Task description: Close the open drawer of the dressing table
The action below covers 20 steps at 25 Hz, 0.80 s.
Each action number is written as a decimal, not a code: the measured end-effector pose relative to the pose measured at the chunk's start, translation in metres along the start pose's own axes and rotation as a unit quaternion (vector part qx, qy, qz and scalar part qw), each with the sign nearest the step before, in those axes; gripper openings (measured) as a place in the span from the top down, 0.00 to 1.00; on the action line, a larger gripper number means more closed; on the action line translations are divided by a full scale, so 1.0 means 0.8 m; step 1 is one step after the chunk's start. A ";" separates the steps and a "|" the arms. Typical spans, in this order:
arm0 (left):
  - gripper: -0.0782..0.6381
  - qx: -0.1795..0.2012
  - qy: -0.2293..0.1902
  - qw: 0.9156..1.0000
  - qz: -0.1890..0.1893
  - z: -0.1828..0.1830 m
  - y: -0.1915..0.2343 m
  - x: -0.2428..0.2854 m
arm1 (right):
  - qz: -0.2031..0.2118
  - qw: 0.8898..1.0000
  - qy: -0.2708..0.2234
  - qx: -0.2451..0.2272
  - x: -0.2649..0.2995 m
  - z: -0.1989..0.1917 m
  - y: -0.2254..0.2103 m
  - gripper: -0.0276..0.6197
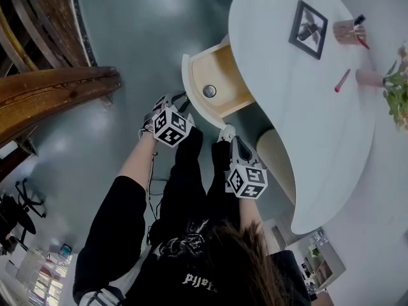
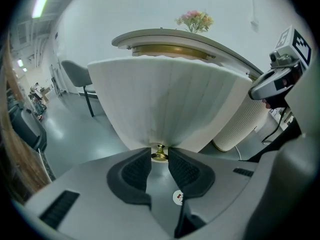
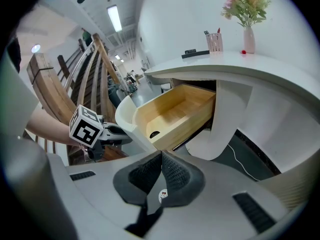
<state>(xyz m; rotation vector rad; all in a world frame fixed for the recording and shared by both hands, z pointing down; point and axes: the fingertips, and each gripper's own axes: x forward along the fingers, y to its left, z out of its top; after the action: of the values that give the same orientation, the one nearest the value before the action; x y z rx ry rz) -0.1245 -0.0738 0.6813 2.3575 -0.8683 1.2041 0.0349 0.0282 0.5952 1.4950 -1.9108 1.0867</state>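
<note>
Drawer (image 1: pixel 220 75) stands pulled out from under the table (image 1: pixel 299 120): a honey-wood box behind a curved, fluted white front (image 2: pixel 170 99). Closest in, the left gripper (image 2: pixel 159 151) has its ribbed black pads pinched on the small brass knob (image 2: pixel 159 155) low on that front. The right gripper (image 3: pixel 161 156) hangs just off the drawer's corner, pads pressed together on nothing. A round metal disc (image 1: pixel 209 91) lies inside the box. Further on, a ribbed cream cylinder (image 2: pixel 240 126) stands under the rounded white top. Beyond that are a dark frame (image 1: pixel 308 29), a pink cup (image 1: pixel 347 30) and a vase (image 3: pixel 248 39) of flowers.
</note>
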 end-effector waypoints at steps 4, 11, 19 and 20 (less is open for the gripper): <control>0.73 -0.001 -0.002 1.000 0.001 0.005 -0.002 0.005 | -0.002 1.000 -0.002 0.002 -0.002 0.000 -0.007 0.92; 0.73 -0.002 -0.004 1.000 0.001 0.015 -0.004 0.011 | -0.003 1.000 -0.002 0.006 -0.005 -0.003 -0.014 0.92; 0.73 0.003 -0.004 1.000 0.000 0.027 -0.006 0.021 | -0.005 1.000 -0.001 0.012 -0.006 -0.004 -0.024 0.92; 0.72 0.002 -0.004 1.000 0.000 0.028 -0.007 0.022 | -0.005 1.000 -0.001 0.012 -0.007 -0.004 -0.025 0.92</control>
<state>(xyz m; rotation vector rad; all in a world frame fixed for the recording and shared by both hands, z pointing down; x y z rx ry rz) -0.0997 -0.0886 0.6822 2.3667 -0.8692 1.1978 0.0553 0.0323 0.5990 1.5172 -1.8969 1.1078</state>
